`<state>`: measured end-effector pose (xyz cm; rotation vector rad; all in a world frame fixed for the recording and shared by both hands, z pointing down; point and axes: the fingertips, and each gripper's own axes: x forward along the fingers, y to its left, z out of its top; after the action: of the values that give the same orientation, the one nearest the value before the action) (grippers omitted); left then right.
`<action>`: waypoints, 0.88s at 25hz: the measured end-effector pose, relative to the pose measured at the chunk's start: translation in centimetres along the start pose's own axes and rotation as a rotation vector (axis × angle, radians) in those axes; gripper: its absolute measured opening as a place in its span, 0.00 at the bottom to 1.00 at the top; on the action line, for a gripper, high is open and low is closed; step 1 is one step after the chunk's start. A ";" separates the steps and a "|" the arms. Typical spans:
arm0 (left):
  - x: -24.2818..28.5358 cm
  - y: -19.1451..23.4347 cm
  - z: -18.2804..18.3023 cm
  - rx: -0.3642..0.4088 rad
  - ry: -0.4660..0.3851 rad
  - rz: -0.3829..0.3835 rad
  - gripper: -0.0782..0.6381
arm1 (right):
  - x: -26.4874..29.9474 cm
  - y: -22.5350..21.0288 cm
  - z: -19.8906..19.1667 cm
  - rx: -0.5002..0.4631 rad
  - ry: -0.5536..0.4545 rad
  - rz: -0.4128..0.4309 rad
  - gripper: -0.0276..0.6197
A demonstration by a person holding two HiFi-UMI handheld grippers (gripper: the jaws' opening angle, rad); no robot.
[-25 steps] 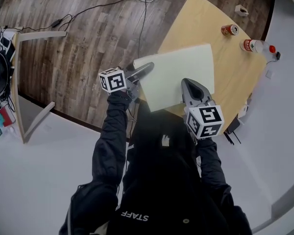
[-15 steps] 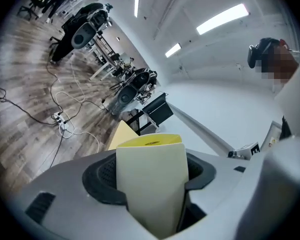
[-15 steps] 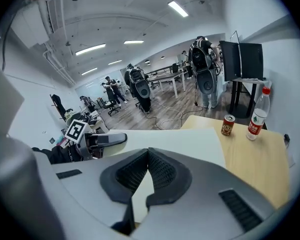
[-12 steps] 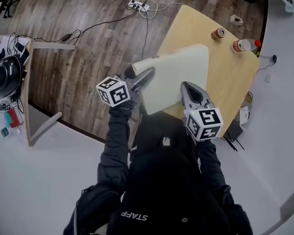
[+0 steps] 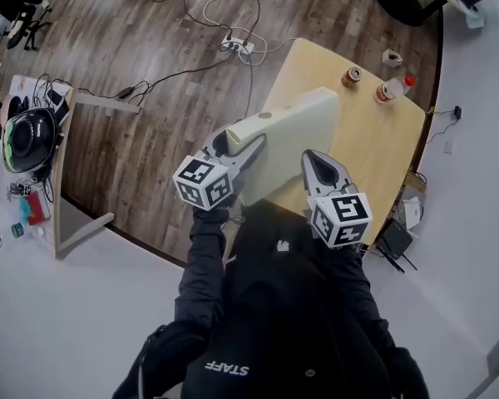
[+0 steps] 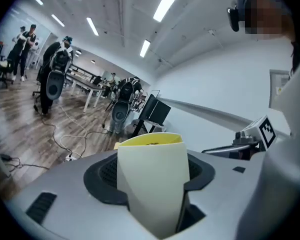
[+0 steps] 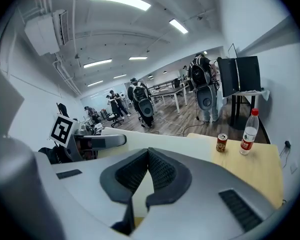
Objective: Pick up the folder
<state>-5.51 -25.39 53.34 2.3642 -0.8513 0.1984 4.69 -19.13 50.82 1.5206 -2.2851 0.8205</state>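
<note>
Lifting step: the folder [image 5: 287, 135] hangs tilted over the table [image 5: 382, 152], apparently clear of it. The left gripper [image 5: 239, 144], whose jaws have just been closing, clamps one edge, and the right gripper [image 5: 314, 163] pinches the near edge. The next move likely calls for steady, matched grips.

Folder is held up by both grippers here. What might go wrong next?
The right gripper pinches only a thin edge of the folder; it may slip out.
The left gripper, whose jaws have just been closing on the folder's bowed side, might crease it.
</note>
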 end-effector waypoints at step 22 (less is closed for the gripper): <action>-4.5 -14.8 13.8 0.497 -0.238 0.213 0.52 | -10.2 1.0 15.7 -0.227 -0.362 -0.121 0.08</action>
<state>-0.72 -22.20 33.36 2.7915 -1.2930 0.2405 9.24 -20.50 32.63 1.7935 -2.3959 0.2561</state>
